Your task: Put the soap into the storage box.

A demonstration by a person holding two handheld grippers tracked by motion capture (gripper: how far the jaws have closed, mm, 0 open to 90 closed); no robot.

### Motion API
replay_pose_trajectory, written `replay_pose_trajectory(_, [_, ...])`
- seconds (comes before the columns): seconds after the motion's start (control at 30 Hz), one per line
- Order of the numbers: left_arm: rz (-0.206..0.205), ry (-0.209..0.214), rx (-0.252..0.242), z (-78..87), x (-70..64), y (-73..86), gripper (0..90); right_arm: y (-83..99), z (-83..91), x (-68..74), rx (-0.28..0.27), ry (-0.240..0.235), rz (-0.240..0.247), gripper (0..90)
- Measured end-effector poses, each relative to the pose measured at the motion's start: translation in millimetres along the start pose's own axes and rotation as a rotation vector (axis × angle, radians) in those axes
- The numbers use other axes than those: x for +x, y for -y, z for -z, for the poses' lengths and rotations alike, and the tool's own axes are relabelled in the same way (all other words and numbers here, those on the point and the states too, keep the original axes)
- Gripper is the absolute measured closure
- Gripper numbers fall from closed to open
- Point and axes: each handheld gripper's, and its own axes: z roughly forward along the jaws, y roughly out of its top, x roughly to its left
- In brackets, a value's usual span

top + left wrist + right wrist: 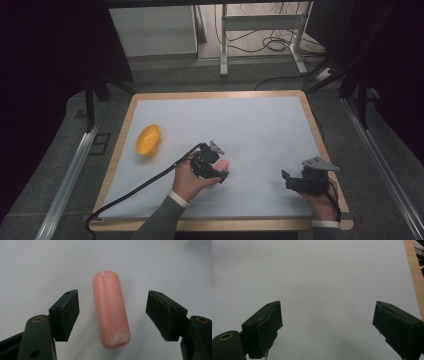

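The white rectangular surface [260, 130] with its wooden edge lies before me, a yellow-orange plastic bowl [148, 140] resting at its left, well apart from my hands. My right gripper [292, 184] sits at the near right over bare white, its fingers [264, 327] spread wide with nothing between them. My left gripper [220, 172] is near the middle, its fingers [65, 315] wide on either side of the smooth pink sausage-shaped piece [110, 308], which lies flat on the surface between them, untouched by either.
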Motion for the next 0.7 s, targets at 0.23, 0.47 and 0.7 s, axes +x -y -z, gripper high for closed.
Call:
replay_pose_trajectory(0.23, [0.019, -0.003, 0.023, -15.8, 3.9, -0.8, 32.4, -1.3, 0.9, 1.6, -0.01, 0.017, 0.009, 8.4])
replay_pose_trajectory(0.47, [0.022, -0.008, 0.046, -23.2, 5.8, -0.3, 36.8, -0.6, -0.4, 1.5, 0.0, 0.02, 0.005, 8.4])
replay_pose_trajectory(0.7, [0.03, -0.019, 0.054, -30.3, 4.1, 1.4, 43.2, -0.2, -2.0, 1.3, 0.02, 0.029, 0.0, 8.4])
